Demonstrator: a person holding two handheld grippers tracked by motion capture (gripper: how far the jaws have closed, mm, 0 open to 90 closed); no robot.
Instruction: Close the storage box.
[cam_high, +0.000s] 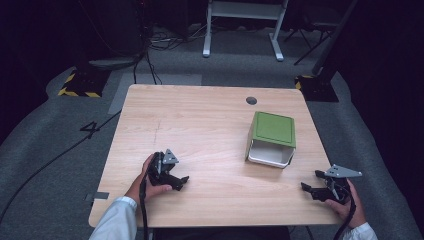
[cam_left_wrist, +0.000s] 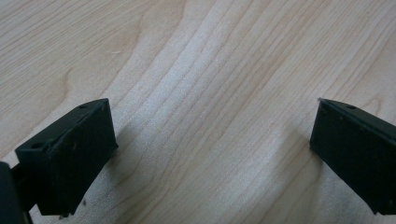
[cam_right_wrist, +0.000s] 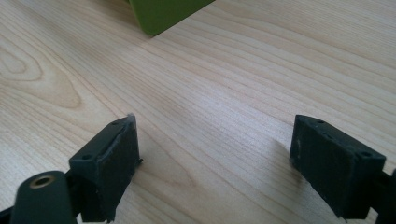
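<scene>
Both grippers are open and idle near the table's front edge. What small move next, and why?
Probably ease the right gripper forward and left toward the green-topped white box. That box is the sole object on the light wooden table, it lies nearer the right gripper than the left gripper, and both hold nothing.

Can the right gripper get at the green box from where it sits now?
Probably yes: the right gripper has its jaws open, and only bare table lies between it and the green box.
</scene>
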